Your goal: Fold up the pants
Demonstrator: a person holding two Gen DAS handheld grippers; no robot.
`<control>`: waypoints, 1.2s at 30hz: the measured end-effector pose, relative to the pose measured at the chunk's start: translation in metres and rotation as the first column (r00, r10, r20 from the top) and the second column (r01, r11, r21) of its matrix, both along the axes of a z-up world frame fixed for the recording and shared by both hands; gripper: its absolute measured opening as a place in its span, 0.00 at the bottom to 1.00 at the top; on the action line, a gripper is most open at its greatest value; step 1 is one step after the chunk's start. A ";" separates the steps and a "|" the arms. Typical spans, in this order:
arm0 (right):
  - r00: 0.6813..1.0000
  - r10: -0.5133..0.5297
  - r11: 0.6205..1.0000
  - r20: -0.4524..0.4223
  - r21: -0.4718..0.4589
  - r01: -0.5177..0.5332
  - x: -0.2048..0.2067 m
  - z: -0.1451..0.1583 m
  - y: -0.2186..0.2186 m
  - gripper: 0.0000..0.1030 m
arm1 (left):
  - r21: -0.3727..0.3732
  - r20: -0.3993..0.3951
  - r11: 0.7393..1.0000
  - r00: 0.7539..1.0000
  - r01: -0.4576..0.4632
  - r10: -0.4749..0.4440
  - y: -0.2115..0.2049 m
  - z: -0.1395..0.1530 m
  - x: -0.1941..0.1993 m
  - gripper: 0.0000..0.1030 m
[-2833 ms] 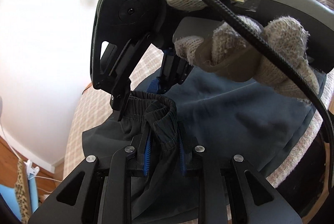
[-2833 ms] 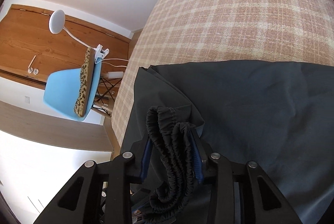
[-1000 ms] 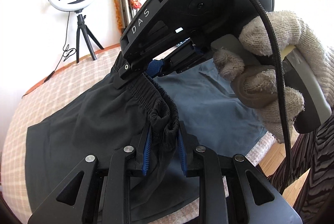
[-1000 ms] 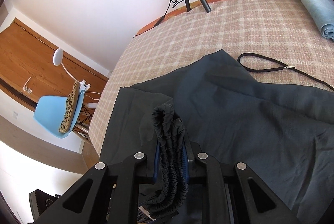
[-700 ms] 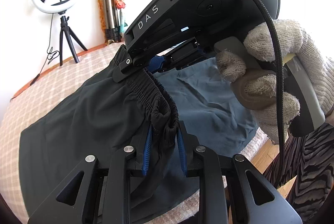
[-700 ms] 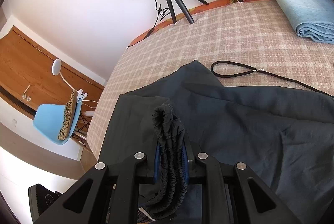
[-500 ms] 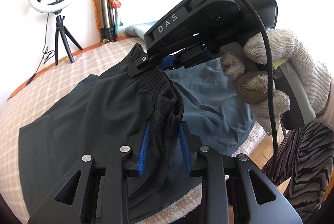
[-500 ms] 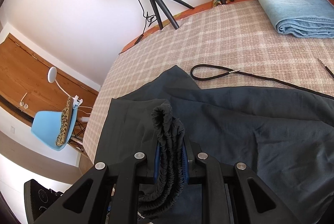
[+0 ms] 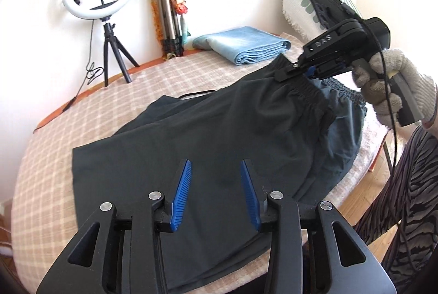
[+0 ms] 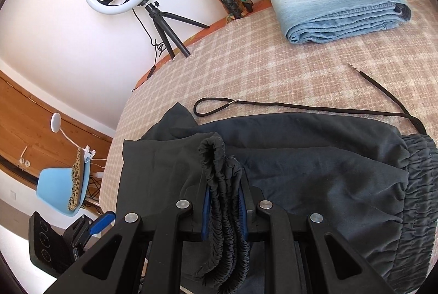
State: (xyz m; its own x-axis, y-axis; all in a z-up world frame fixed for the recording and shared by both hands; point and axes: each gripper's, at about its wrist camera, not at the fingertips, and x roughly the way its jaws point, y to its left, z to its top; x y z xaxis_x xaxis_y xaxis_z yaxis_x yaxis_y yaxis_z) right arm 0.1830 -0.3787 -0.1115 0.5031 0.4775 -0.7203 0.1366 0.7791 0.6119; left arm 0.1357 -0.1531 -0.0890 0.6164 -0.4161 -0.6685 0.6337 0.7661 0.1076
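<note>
Right gripper (image 10: 223, 200): jaws pressed together on a bunched section of the elastic waistband (image 9: 306, 87). Left gripper (image 9: 215, 192): jaws spread, empty, poised above the dark pants (image 9: 208, 135). The pants lie flat on the plaid-covered bed (image 9: 49, 157), long axis running from the near left edge toward the raised waistband at right. The right gripper is judged nearer the waistband.

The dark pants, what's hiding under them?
Under the dark pants you can see the checked blanket poking out around them. Whatever else lies beneath is covered.
</note>
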 end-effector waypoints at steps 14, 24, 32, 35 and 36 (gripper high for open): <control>0.991 -0.116 0.992 -0.059 -0.063 0.113 -0.028 -0.002 -0.075 0.15 | -0.010 -0.086 0.967 0.964 -0.254 0.252 0.099 -0.014 0.040 0.35; 0.981 -0.175 0.980 -0.088 -0.112 0.165 -0.028 -0.017 -0.100 0.15 | -0.083 -0.262 0.929 0.907 -0.361 0.329 0.144 -0.036 0.043 0.35; 0.982 -0.161 0.973 -0.094 -0.182 0.142 -0.018 -0.019 -0.094 0.15 | -0.101 -0.328 0.932 0.896 -0.349 0.300 0.141 -0.046 0.034 0.35; 0.984 -0.151 0.968 -0.095 -0.214 0.128 -0.017 -0.018 -0.090 0.16 | -0.081 -0.326 0.938 0.898 -0.337 0.294 0.134 -0.050 0.031 0.35; 0.985 -0.142 0.967 -0.095 -0.227 0.118 -0.016 -0.016 -0.087 0.19 | -0.072 -0.323 0.941 0.900 -0.332 0.292 0.132 -0.051 0.030 0.35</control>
State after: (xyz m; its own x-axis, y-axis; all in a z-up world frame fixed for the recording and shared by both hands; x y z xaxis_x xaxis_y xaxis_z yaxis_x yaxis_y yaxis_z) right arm 0.1666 -0.4662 -0.1278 0.4629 0.2372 -0.8541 0.3019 0.8637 0.4035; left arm 0.1661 -0.0212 -0.1400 0.5035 -0.3262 -0.8000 0.3468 0.9244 -0.1586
